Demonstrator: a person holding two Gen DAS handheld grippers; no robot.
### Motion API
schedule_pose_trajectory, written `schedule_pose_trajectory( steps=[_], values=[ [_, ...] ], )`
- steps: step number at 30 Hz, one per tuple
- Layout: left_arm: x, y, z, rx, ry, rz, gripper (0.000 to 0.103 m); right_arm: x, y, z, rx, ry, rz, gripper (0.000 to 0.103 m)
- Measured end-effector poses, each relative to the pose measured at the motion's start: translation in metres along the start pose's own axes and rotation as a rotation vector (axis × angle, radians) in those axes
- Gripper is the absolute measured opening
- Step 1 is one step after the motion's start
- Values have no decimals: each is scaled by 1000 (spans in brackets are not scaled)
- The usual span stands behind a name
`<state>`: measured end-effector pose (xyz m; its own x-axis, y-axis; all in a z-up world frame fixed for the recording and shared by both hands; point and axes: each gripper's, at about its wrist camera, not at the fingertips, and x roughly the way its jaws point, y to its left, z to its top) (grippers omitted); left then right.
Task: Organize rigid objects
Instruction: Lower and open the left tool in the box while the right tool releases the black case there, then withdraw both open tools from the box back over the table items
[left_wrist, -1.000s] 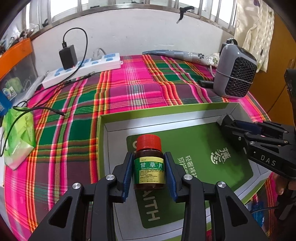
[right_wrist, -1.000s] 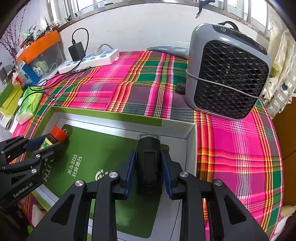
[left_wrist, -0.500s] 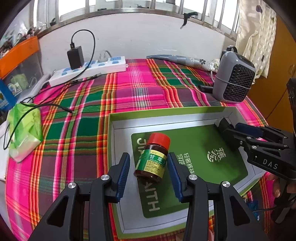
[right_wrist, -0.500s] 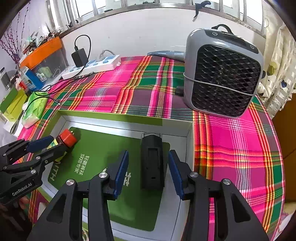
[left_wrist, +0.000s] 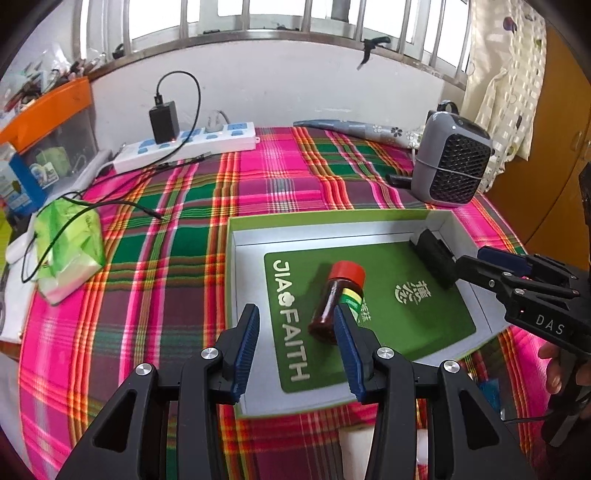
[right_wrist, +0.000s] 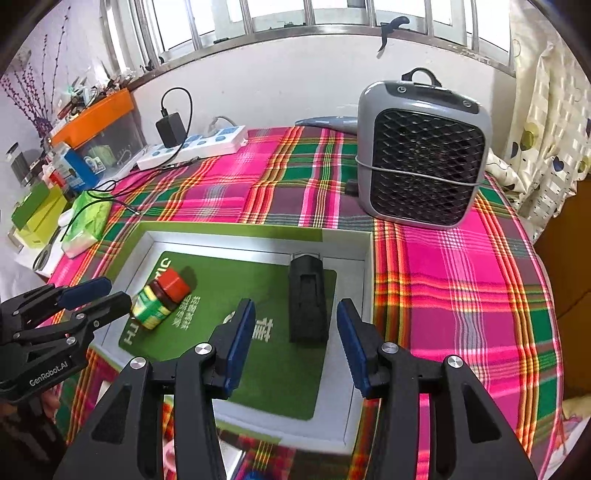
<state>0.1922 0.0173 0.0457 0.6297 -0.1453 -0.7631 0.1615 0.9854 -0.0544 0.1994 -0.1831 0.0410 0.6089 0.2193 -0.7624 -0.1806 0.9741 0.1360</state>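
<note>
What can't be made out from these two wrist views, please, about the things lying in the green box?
- Bottle: label print too small and blurred in both views; in the left wrist view one of the left gripper's pads hides its lower side.
- Black block: too dark to identify in either view.
- Green box: its near rim is hidden by the right gripper in the right wrist view.

A lived-in home room. A plaid cloth (left_wrist: 280, 184) covers the table under a barred window (left_wrist: 258, 18) at the top of the frame. A power strip (left_wrist: 192, 146) with a charger (left_wrist: 164, 120) lies upper left, a small heater (right_wrist: 421, 155) upper right, patterned curtains (right_wrist: 546, 129) at the right edge, cluttered shelves (right_wrist: 92, 114) at left.
</note>
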Motion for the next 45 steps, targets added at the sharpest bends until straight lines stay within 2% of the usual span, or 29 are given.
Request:
schedule_pose_trajectory(
  steps=[10,20,25,38,45],
  values=[
    [-31,-1,-18,-4,-33,1,41,-29,2,-17,22,-38,14,48],
    [-65,-1,-50,-29,-68,-6,41,-57,0,-42,41,-71,49,48],
    [-73,2,-66,-38,-61,-4,41,-70,3,-53,37,-83,74,48],
    [-90,0,-103,-70,-54,-29,41,-87,19,-105,-34,-50,153,48],
    [-92,-6,-121,-72,-46,-54,41,-93,33,-131,-78,-30,231,48]
  ],
)
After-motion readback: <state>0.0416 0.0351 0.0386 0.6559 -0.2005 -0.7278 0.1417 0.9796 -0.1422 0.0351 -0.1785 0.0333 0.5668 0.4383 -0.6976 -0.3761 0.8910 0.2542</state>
